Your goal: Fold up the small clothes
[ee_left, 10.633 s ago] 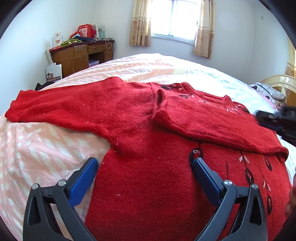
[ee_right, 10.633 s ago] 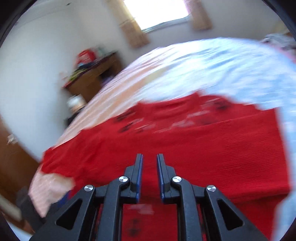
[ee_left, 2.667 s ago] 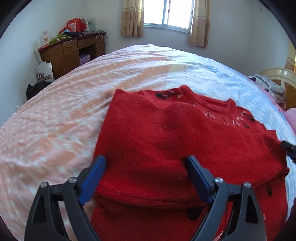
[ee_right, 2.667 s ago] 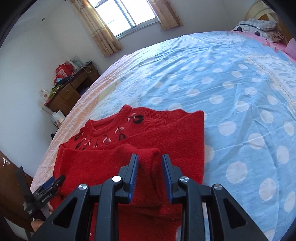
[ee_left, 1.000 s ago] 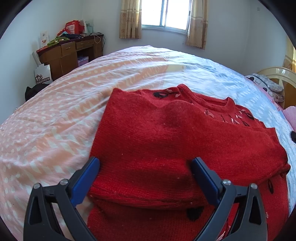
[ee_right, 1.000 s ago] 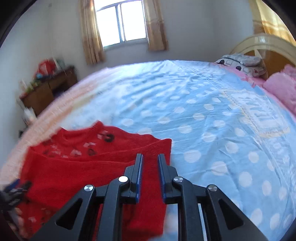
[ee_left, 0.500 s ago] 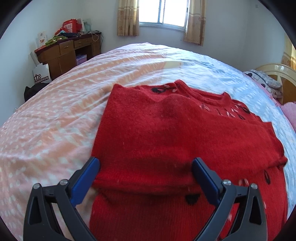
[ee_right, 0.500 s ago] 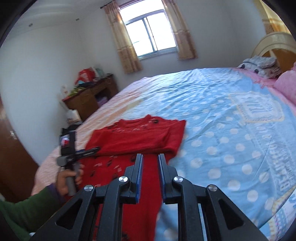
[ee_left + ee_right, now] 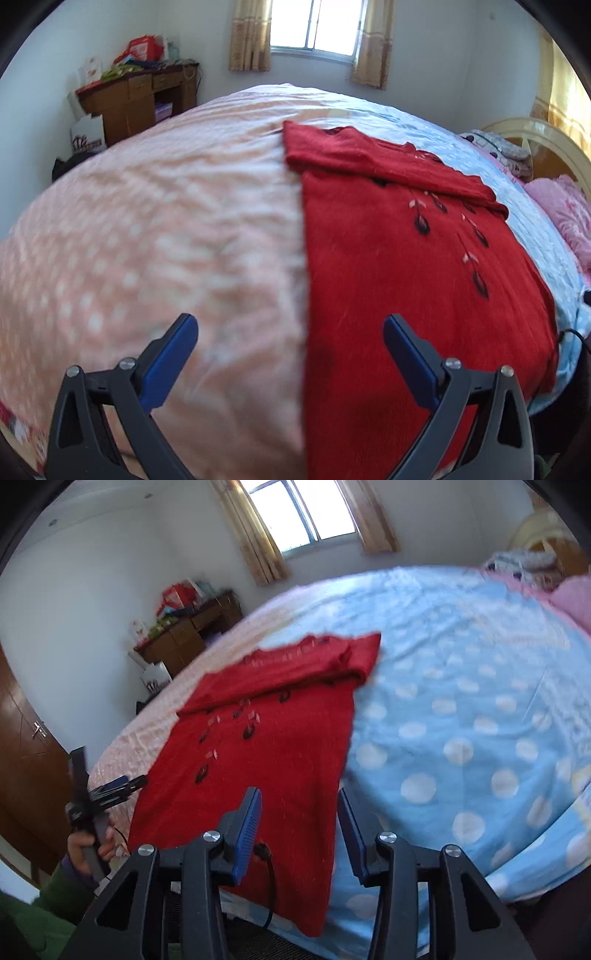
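Lying flat on the bed (image 9: 184,229), the red sweater (image 9: 406,280) has both sleeves folded across its chest and its hem hanging over the near edge. Left of it, the left gripper (image 9: 290,332) hangs wide open and empty above the pink bedspread, its right finger over the sweater's left edge. Further right, the right gripper (image 9: 299,806) has just been opening; its jaws stand partly apart above the sweater's right edge, pinching nothing.
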`<state>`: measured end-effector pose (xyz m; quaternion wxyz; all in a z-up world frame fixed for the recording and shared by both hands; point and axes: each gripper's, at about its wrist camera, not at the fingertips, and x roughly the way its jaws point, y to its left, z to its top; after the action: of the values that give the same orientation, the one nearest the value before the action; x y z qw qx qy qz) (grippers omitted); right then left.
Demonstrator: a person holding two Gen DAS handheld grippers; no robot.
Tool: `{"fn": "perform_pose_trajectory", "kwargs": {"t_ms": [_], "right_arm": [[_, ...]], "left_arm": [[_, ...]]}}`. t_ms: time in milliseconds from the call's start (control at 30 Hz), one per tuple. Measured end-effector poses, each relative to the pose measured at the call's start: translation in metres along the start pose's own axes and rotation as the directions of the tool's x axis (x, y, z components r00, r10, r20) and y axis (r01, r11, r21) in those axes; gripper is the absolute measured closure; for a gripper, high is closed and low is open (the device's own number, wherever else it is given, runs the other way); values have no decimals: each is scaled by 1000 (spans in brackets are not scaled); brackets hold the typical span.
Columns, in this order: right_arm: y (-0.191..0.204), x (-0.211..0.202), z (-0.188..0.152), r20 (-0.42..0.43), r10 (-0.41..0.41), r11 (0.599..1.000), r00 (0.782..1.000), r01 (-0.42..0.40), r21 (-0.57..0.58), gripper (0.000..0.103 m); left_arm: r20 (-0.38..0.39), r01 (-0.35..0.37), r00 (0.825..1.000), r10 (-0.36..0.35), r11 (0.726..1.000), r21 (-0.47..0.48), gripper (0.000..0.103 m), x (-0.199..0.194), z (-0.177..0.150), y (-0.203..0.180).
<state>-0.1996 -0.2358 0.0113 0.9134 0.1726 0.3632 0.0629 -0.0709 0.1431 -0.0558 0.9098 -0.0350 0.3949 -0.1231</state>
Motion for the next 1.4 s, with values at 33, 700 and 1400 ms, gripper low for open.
{"fn": "perform_pose_trajectory", "kwargs": {"t_ms": [33,700,1400], "right_arm": [[2,6,-3,-23,0,1000,1000,0,1,59],[55,-156,-11,221,102,979,970,-57,-197,33],[-9,60,-99,-300,38,994,953,-6,108,59]], "left_arm": [[-7,22,1000,-22,999,-32,1,-5,-9,7],[-18,194,981,-193,977,93,2,-33,-55,-28],[-105,287,950,-295,954,-88,26,-3,-74,1]]}}
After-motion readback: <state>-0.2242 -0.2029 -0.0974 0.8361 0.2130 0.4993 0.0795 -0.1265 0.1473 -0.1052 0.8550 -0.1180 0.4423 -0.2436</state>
